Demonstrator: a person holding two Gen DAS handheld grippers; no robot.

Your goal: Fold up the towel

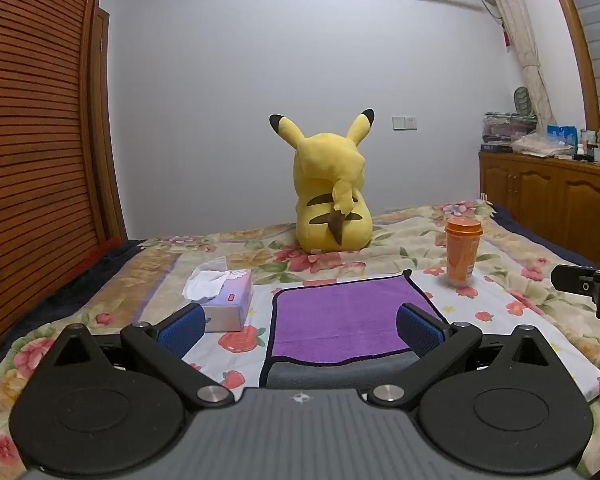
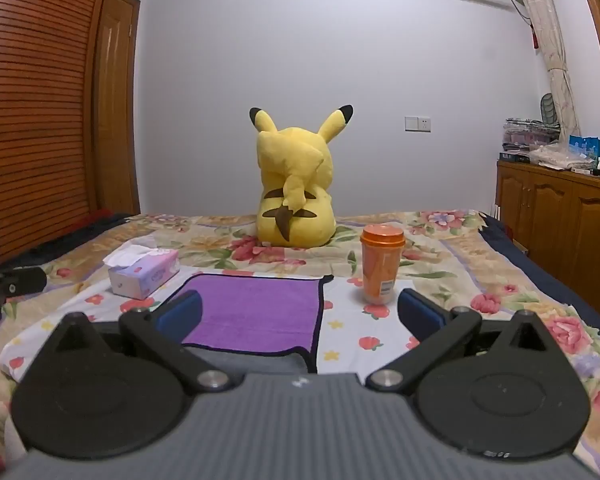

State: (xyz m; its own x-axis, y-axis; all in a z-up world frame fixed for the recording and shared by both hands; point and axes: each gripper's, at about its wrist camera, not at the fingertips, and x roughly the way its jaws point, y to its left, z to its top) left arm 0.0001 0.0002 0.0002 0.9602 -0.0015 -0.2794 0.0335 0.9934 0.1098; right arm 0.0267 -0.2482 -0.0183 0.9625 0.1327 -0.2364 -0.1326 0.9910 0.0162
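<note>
A purple towel (image 1: 340, 316) with a dark border lies on the bed, folded over so its grey underside (image 1: 340, 374) shows along the near edge. It also shows in the right wrist view (image 2: 256, 312). My left gripper (image 1: 300, 328) is open above the towel's near edge and holds nothing. My right gripper (image 2: 300, 316) is open and empty over the towel's right side. The right gripper's body shows at the right edge of the left wrist view (image 1: 588, 286). The left gripper's body shows at the left edge of the right wrist view (image 2: 8, 286).
A floral bedspread (image 1: 500, 308) covers the bed. A tissue box (image 1: 226, 298) sits left of the towel. An orange lidded cup (image 1: 462, 252) stands to its right. A yellow Pikachu plush (image 1: 332, 200) sits behind. Wooden cabinets (image 1: 548, 196) stand at right, a slatted wardrobe (image 1: 32, 120) at left.
</note>
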